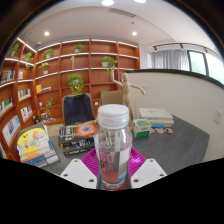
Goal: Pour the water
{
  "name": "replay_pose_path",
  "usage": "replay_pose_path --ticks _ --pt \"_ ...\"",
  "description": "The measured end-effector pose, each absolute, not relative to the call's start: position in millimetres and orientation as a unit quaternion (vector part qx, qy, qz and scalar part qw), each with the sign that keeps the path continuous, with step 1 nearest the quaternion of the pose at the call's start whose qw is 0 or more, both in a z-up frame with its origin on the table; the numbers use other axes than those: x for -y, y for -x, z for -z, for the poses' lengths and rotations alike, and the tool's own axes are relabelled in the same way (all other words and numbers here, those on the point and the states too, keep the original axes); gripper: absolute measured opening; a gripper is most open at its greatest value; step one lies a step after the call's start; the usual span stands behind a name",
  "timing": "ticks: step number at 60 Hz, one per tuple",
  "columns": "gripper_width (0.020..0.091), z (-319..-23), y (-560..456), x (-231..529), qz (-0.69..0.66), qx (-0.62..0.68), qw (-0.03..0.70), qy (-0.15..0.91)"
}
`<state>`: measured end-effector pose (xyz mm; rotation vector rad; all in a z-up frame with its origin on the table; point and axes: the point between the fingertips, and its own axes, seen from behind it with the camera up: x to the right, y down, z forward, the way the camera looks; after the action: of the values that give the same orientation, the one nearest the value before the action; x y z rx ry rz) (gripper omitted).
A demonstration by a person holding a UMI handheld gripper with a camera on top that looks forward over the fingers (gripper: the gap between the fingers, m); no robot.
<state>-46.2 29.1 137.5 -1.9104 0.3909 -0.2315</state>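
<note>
From my end the gripper (pixel 113 172) is clenched on a clear water bottle (pixel 113 145) with a white cap, upright, both pink pads (pixel 96 163) pressed against its sides. Beyond it sits a grey table (pixel 185 140) (cluttered with books (pixel 38 146) around 10 o'clock), wooden bookshelves (pixel 60 70) behind.

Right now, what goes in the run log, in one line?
claw: shut on water bottle | bottle: upright, capped | stage: pour not begun
</note>
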Motion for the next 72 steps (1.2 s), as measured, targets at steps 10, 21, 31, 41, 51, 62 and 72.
replay_pose_path --ticks 10,21,31,41,51,62,72 --pt "0.0368 -90 46 -32 0.099 -0.126 0.537 0.829" --pt "0.0367 -78 43 -40 0.095 -0.11 0.551 0.822" --pt "0.0422 -77 43 -45 0.08 -0.106 0.565 0.815" --pt "0.0537 -74 43 -40 0.086 -0.098 0.551 0.824" --pt "0.0895 -70 63 -16 0.074 -0.067 0.534 0.84" --pt "0.0895 -98 91 35 0.049 -0.092 0.534 0.839" --pt "0.0892 -156 123 62 0.014 -0.089 0.544 0.834"
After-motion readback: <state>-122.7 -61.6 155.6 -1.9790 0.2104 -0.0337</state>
